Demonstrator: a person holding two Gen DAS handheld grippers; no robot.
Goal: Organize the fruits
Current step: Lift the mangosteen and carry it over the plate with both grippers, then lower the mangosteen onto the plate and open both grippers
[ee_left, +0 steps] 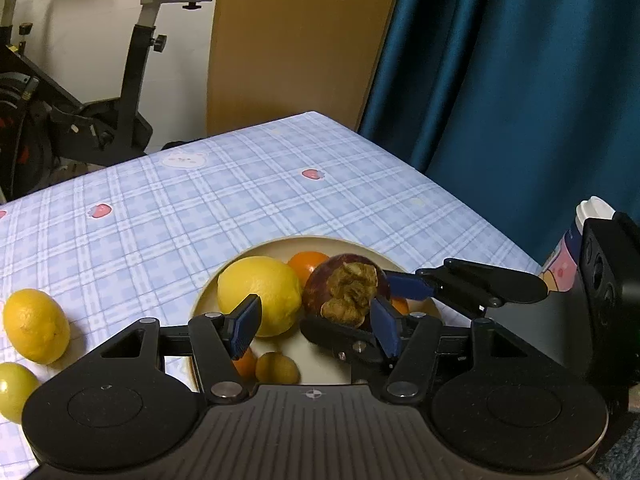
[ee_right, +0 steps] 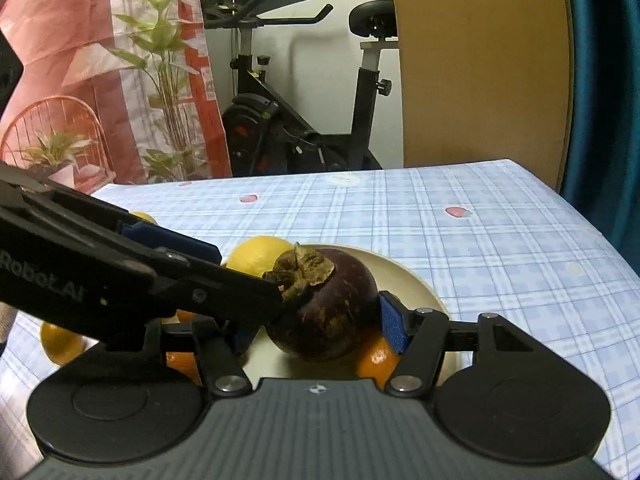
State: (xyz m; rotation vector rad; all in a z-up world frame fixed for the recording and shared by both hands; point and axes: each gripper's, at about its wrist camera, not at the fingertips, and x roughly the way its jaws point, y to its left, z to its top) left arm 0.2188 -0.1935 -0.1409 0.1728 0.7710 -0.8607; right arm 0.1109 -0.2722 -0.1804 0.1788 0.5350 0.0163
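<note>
A dark purple mangosteen with a dry brown calyx is held between the pads of my right gripper, just above a cream plate. In the left wrist view the mangosteen sits over the plate, clamped by the right gripper coming in from the right. My left gripper is open and empty above the plate's near side. On the plate lie a lemon, oranges and a small yellow fruit.
A lemon and a yellow-green fruit lie on the blue checked tablecloth left of the plate. A white-capped bottle stands at the table's right edge. An exercise bike and blue curtain stand behind.
</note>
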